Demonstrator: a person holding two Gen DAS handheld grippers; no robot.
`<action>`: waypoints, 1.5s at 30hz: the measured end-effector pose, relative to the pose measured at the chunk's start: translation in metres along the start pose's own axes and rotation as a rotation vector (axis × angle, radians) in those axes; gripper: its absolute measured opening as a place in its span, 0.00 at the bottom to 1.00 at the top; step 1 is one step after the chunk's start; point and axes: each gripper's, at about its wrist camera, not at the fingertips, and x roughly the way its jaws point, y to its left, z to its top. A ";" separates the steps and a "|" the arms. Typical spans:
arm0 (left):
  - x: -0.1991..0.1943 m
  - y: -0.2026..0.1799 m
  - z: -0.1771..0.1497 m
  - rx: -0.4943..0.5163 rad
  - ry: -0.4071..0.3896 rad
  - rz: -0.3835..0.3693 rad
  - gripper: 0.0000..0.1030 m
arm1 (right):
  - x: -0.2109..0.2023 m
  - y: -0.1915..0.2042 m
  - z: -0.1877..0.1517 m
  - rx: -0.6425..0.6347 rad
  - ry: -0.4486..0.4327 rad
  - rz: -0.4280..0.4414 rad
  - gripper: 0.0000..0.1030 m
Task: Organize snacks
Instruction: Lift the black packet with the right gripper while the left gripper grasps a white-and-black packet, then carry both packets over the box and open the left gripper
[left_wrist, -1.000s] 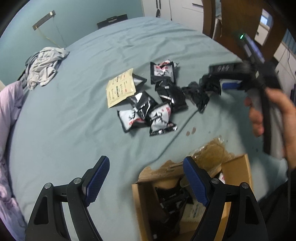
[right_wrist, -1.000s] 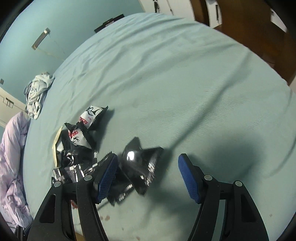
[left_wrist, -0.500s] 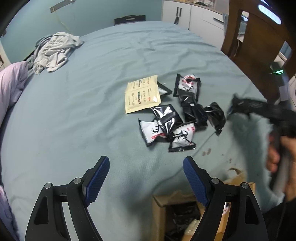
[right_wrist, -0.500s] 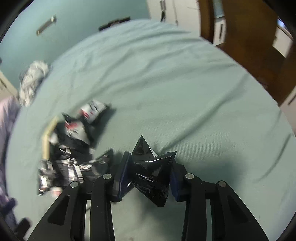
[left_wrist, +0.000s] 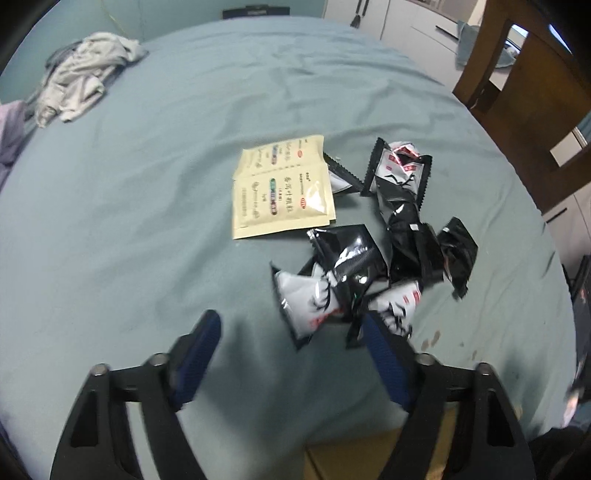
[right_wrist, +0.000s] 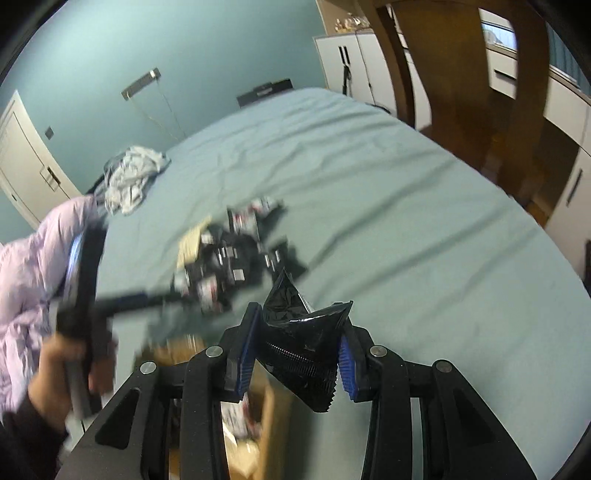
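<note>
Teal sheet over a bed, creased, spanning both views; a few small dark spots on it near the right finger of the left tongs.

Wooden chair, brown, at the bed's far right edge.

Lilac padded garment, heaped at the left side of the bed in the right wrist view.

Grey crumpled clothing, at the far left corner of the bed, well apart from the snacks.

Cardboard box, open, blurred, directly under the right tongs; packets dimly visible inside.

Left tongs, black with blue pads, spread wide and gripping nothing, hovering above the sheet just beside the near edge of the snack pile; right pad overlapping the nearest packet in view, contact not clear.

Right tongs, black with blue pads, closed in on a black foil packet, squeezed so that it buckled upward between the pads, serrated edge pointing down, held above the box.

Snack pile, black-and-white foil packets with red print, loosely overlapping on the sheet at centre right.

Cream sachets, flat, apparently two stacked, printed with small text, touching the left side of the pile and partly covering one black packet.

Black packet, alone at the pile's right edge, tilted.
</note>
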 end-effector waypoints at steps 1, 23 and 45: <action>0.006 -0.001 0.003 0.003 0.016 -0.023 0.61 | -0.002 0.000 -0.009 0.007 0.014 0.010 0.35; -0.084 -0.007 -0.021 -0.014 -0.167 -0.014 0.32 | 0.006 0.003 -0.001 0.071 -0.018 -0.015 0.35; -0.146 -0.108 -0.123 0.372 -0.133 -0.088 0.33 | 0.008 0.009 -0.005 0.028 -0.001 -0.009 0.35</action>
